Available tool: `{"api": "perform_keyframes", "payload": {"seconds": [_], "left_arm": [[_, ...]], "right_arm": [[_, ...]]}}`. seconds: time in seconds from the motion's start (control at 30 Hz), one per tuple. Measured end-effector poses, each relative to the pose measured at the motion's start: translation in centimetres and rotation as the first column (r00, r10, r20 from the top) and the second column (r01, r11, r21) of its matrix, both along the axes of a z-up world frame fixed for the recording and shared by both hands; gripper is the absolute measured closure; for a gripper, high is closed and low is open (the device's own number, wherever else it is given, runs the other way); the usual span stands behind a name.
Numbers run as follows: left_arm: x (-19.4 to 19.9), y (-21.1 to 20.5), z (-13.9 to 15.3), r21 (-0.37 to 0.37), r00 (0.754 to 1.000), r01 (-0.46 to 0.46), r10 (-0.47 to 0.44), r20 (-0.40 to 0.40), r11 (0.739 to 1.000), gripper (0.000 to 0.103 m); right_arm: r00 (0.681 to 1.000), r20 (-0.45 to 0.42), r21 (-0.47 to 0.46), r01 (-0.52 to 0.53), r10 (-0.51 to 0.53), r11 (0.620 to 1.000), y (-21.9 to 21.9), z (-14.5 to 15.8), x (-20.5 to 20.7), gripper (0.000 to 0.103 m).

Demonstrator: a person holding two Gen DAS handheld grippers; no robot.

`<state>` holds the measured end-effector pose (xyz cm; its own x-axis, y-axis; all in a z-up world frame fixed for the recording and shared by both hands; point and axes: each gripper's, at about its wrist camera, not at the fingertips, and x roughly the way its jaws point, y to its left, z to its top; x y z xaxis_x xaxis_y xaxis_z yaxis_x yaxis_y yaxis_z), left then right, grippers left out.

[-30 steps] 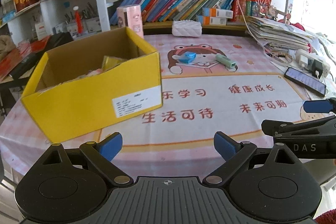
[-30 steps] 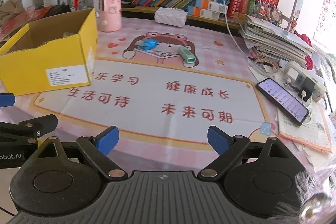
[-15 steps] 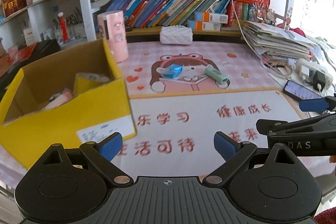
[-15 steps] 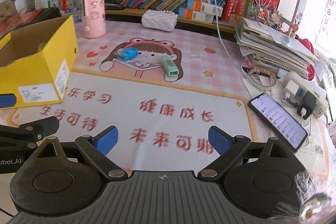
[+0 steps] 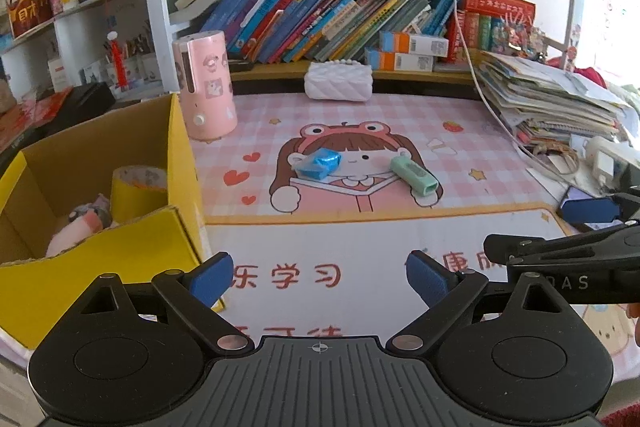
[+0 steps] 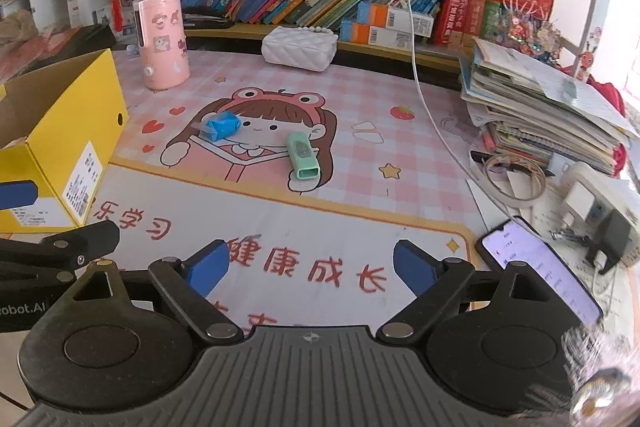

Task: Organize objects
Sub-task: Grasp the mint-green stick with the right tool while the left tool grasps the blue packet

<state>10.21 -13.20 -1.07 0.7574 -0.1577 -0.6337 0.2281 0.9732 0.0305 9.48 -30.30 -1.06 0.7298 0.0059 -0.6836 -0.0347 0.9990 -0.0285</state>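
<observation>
Blue wrapper (image 5: 318,163) and green stick (image 5: 414,177) sit loose on the desk (image 5: 460,147); left claw (image 5: 318,277) and right claw (image 6: 310,267), both apart and empty, are approaching; next they grab and box (image 5: 182,163) them.

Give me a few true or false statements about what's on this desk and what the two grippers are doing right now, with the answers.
1. The blue packet lies inside the yellow box. False: it lies on the pink mat, outside the box.
2. The left gripper holds nothing. True.
3. The green stick and the blue packet touch. False: they lie apart.
4. A roll of tape sits in the yellow box. True.
5. The right gripper is shut on the phone. False: its jaws stand apart and empty, though they have just been closing slightly.
</observation>
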Motion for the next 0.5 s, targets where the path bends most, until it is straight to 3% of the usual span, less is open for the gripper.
{"api": "perform_keyframes", "payload": {"seconds": [0.27,0.37,0.5], "left_arm": [[1.3,-1.5,-0.3,0.016,0.999,-0.035,0.035,-0.001,0.999,0.011],[2.0,-2.0,-0.4,0.020,0.999,-0.043,0.043,-0.009,0.999,0.016],[3.1,-2.7,-0.4,0.024,0.999,-0.051,0.051,-0.003,0.998,0.023]], "right_arm": [[0.999,-0.013,0.029,-0.046,0.046,0.999,-1.7,-0.8,2.2,0.022],[0.998,-0.012,0.032,-0.067,0.067,0.997,-1.9,-1.2,3.0,0.024],[0.997,-0.012,0.031,-0.081,0.081,0.996,-2.3,-1.7,4.4,0.034]]}}
